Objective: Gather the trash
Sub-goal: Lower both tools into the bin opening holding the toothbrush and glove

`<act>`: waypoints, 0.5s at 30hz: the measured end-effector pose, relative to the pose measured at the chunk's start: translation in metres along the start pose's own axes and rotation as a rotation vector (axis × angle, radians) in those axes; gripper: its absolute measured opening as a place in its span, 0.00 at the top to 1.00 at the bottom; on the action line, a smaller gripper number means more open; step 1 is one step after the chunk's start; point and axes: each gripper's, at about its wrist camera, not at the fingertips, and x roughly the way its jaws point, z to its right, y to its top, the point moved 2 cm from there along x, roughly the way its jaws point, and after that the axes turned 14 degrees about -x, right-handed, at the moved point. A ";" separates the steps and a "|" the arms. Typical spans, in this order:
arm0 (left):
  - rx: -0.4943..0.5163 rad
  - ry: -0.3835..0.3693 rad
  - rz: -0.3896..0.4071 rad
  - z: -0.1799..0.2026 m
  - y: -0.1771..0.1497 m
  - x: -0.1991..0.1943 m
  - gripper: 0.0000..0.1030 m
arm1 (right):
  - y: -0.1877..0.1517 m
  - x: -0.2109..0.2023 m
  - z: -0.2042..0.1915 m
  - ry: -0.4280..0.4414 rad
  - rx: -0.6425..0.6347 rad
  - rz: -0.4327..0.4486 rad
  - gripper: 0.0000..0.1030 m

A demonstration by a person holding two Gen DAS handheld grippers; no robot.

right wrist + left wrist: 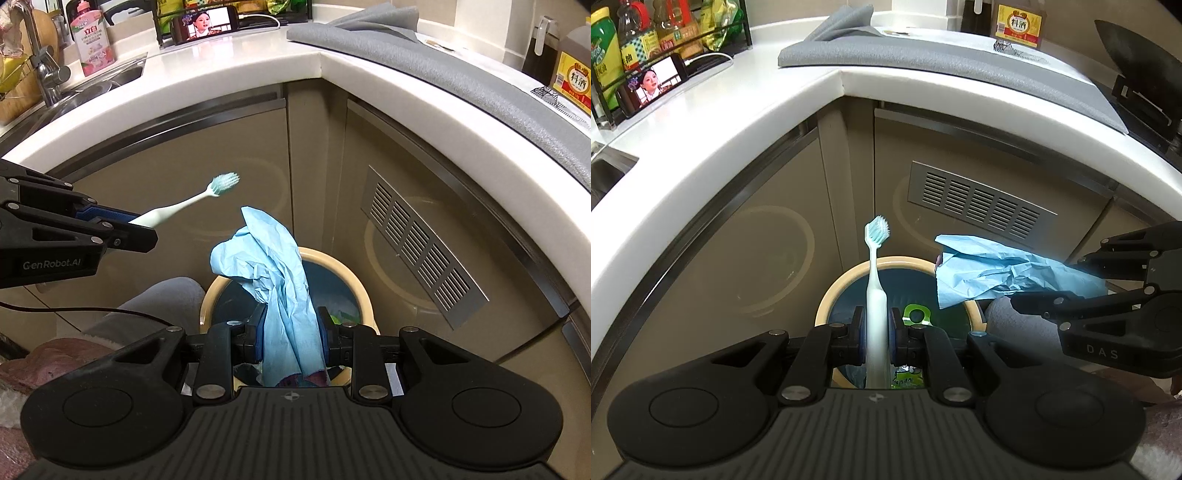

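Toothbrush [874, 295] stands clamped by its handle between the left gripper's [875, 330] pads, bristles up, above the bin [827, 295]. Crumpled blue paper [275, 291] is pinched between the right gripper's [290, 332] fingers, its bulk sticking out past the tips over the same bin's mouth.

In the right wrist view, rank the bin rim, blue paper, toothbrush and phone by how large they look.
1. Bin rim and blue paper: similar; the paper is nearer.
2. Toothbrush.
3. Phone: farthest away.
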 end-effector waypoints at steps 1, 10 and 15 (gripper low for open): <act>-0.001 0.000 -0.003 0.000 0.000 0.001 0.88 | 0.002 0.001 0.000 0.001 -0.001 -0.004 0.72; -0.011 0.001 -0.032 -0.001 0.003 0.017 0.88 | 0.006 0.015 0.002 0.007 0.000 -0.036 0.72; -0.015 0.000 -0.050 -0.001 0.004 0.027 0.88 | 0.009 0.024 0.003 0.013 0.003 -0.056 0.72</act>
